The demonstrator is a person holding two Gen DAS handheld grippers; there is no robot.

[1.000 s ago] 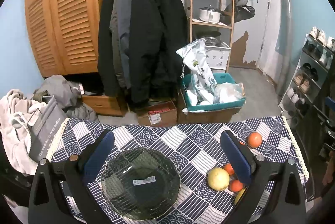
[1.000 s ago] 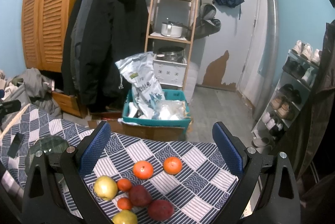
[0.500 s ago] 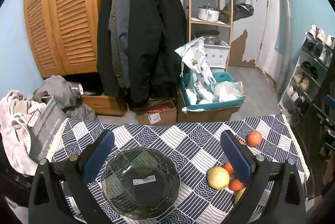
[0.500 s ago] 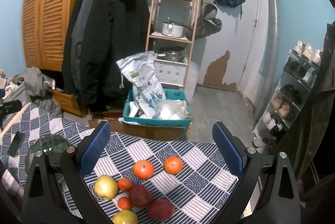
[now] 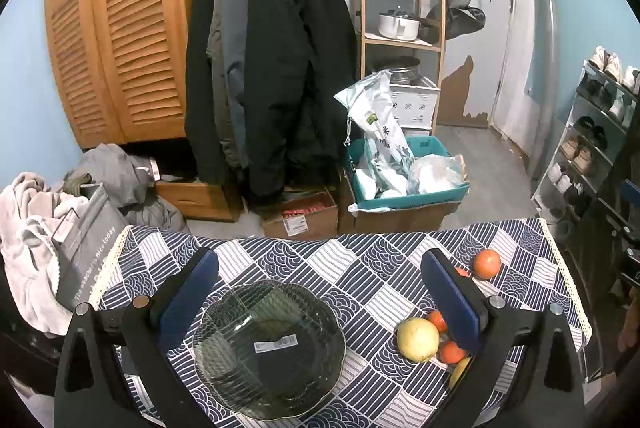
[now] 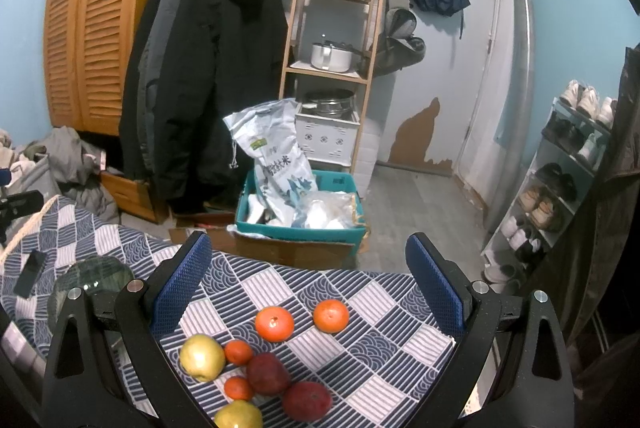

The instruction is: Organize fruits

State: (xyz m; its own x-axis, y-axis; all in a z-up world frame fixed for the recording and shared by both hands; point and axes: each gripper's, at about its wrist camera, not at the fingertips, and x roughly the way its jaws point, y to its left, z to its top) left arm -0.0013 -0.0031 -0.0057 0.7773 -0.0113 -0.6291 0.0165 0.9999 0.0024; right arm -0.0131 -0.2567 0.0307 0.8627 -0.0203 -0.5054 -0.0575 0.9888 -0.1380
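Blue-padded left gripper [image 5: 320, 292], released, jaws spread above the glass plate [image 5: 269, 348]. Right gripper [image 6: 308, 280], likewise released, over the fruit: yellow apple [image 6: 201, 357], two oranges [image 6: 274, 324], red apples [image 6: 267, 373]. All on the checked tablecloth [image 6: 360, 348]; phone [image 6: 30, 273] at left.

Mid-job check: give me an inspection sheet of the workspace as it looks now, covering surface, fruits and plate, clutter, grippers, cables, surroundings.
Surface: table covered by a blue-and-white patterned cloth.
Job's things: glass plate holds no fruit, label visible. Fruits lie loose on the cloth: two larger oranges, two yellow apples, two dark red fruits, two small oranges.
Clutter: dark phone-like object beyond the plate.
Grippers: left gripper open over the plate; right gripper open above the fruits; both hold nothing.
Cables: nothing seen.
Surroundings: hanging coats, teal crate of bags, wooden shelf, shoe rack.
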